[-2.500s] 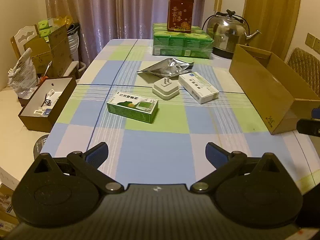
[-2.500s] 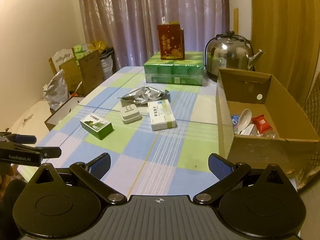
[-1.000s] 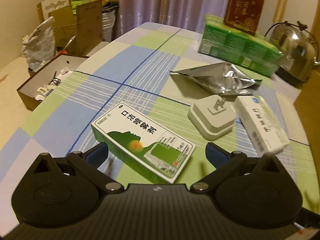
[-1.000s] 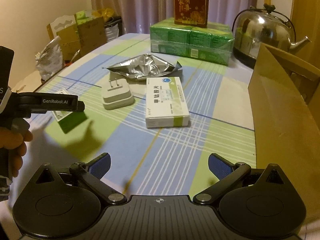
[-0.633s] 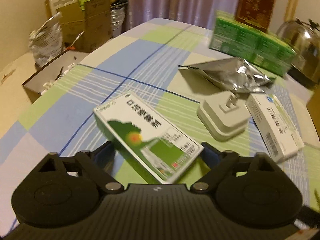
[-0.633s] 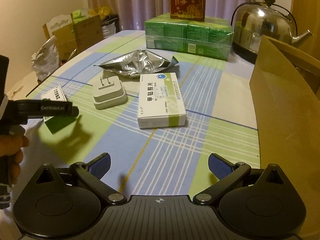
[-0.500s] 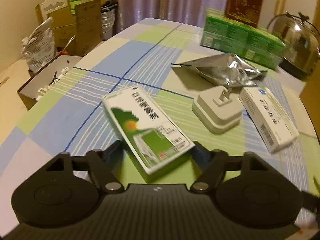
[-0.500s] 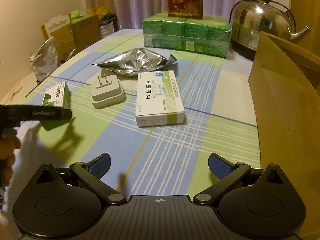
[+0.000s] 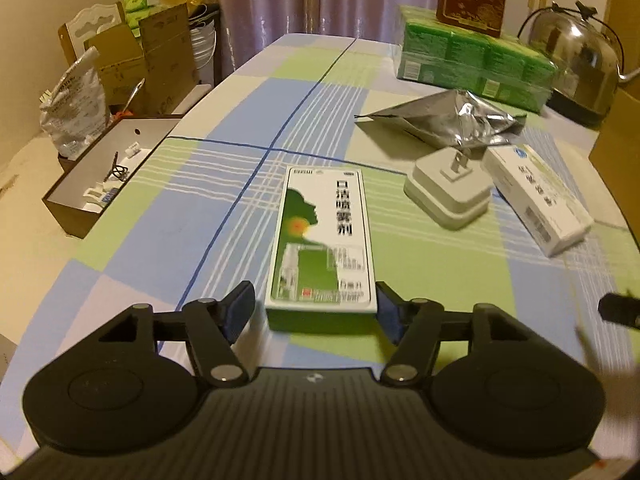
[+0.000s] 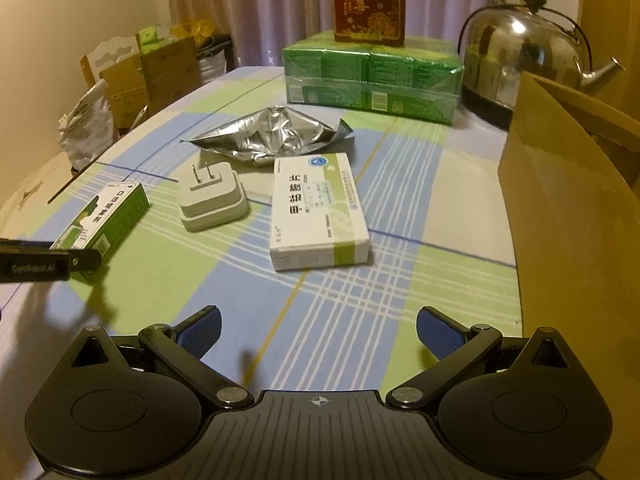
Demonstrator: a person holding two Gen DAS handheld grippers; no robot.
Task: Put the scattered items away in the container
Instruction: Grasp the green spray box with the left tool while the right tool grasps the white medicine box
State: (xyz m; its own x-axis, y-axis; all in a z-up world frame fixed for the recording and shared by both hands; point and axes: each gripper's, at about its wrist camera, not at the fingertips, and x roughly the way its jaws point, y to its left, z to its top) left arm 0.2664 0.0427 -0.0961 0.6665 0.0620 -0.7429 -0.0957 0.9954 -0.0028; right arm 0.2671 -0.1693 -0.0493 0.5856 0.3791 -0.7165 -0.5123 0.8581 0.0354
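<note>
A green and white spray box (image 9: pixel 320 236) lies lengthwise on the checked tablecloth, its near end between the pads of my left gripper (image 9: pixel 316 312), which is shut on it. From the right wrist view the same box (image 10: pixel 104 212) sits at the left. My right gripper (image 10: pixel 318 332) hangs open above the cloth, a short way before a white and green medicine box (image 10: pixel 318 216). A white plug adapter (image 10: pixel 210 196) and a crumpled foil bag (image 10: pixel 272 136) lie beyond. The cardboard container (image 10: pixel 560 240) stands at the right, its inside hidden.
At the table's far end stand a green tissue pack (image 10: pixel 372 76), a red carton (image 10: pixel 368 0) on top of it, and a steel kettle (image 10: pixel 520 64). A brown tray of small parts (image 9: pixel 104 176) sits off the table's left edge, with boxes and bags behind.
My left gripper came down over the green spray box and its fingers closed in, turning the box in line with them. My right gripper moved forward towards the white and green medicine box.
</note>
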